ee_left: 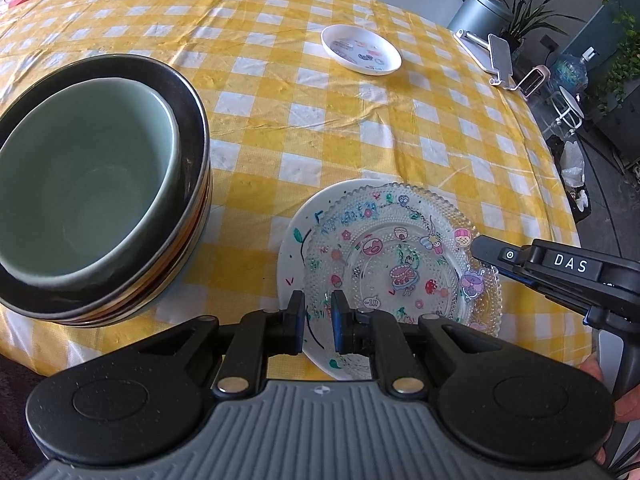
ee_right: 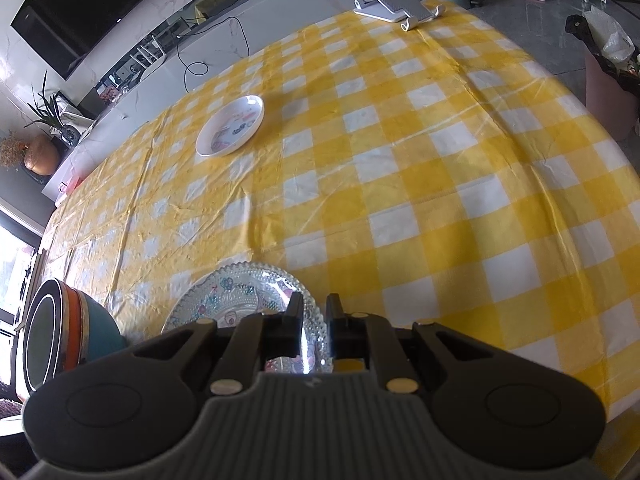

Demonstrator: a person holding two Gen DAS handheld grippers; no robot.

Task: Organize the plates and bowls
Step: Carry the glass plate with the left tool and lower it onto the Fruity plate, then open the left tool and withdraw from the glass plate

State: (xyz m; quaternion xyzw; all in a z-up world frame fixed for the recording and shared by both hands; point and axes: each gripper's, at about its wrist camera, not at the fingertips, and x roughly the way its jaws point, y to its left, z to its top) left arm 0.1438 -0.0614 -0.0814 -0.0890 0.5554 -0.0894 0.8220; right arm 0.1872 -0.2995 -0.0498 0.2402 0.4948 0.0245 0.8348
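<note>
Glass plate [ee_left: 400, 256] with beaded rim sits on top of a white plate [ee_left: 292, 240] with drawn marks, both on the bench [ee_left: 360, 120] under a yellow check cloth, just right of the bowl stack [ee_left: 100, 188]. The stack is a pale green bowl [ee_left: 80, 184] nested in dark-rimmed bowls with orange and teal sides. A small white plate [ee_left: 361, 49] with cartoon prints lies well beyond the glass plate, toward the phone stand [ee_left: 496, 56] at the far edge. Left gripper [ee_left: 319, 322] hovers at the near rim of the glass plate, fingers a little apart, the rim in the gap between them but no clamp visible. Right gripper [ee_right: 313, 326] is at the plate's right rim, fingers a little apart too, rim edge just inside; contact can't be told. Handling guess: glass plate is stiff, fragile, slick and fairly thin; the bumpy rim gives the only grip, so pinch the rim edge and lift level. Bowls look heavier, ceramic or metal-rimmed, so take them by the wall. Writing: "DAS" reads on the right gripper's side in the left view; blue scribble on the plate isn't legible.
</note>
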